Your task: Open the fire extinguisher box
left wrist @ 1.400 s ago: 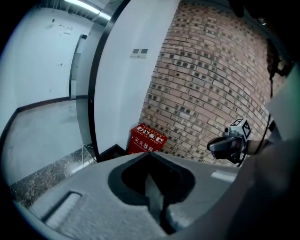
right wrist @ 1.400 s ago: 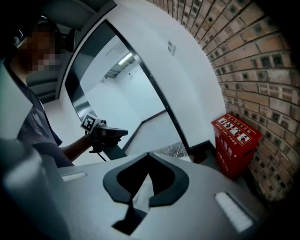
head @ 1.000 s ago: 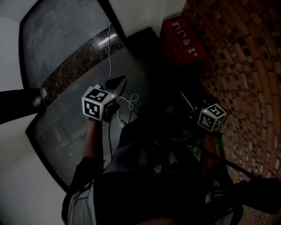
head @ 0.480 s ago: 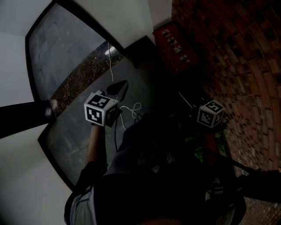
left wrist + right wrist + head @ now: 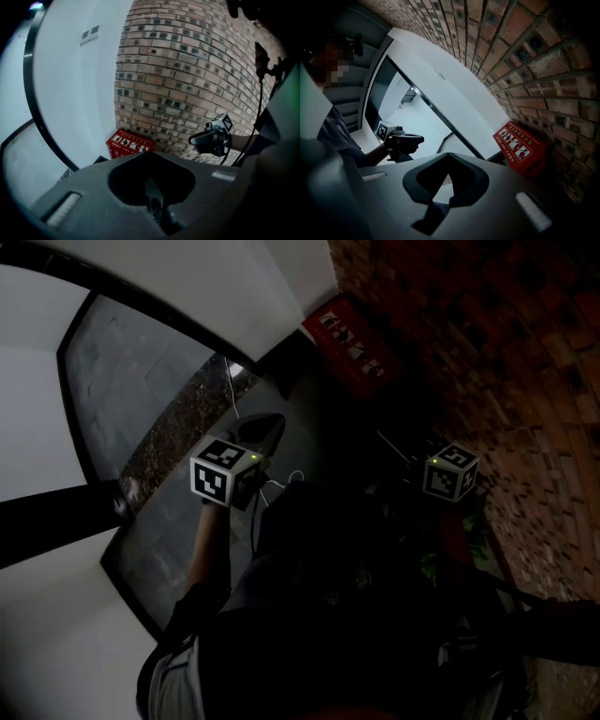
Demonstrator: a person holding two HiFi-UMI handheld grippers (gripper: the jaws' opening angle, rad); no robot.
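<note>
Since a second ago the red rectangular fire extinguisher box (image 5: 352, 348) has slid nearer, now at one o'clock against the brown brick wall (image 5: 525, 381), lid down and untouched, with left gripper (image 5: 262, 426) and right gripper (image 5: 194, 138) both clenched empty, so everything's left to do.

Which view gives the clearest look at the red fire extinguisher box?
The right gripper view: the fire extinguisher box is largest there, its pictograms clear. The left gripper view shows it small and far; the head view shows it dim, from above.
</note>
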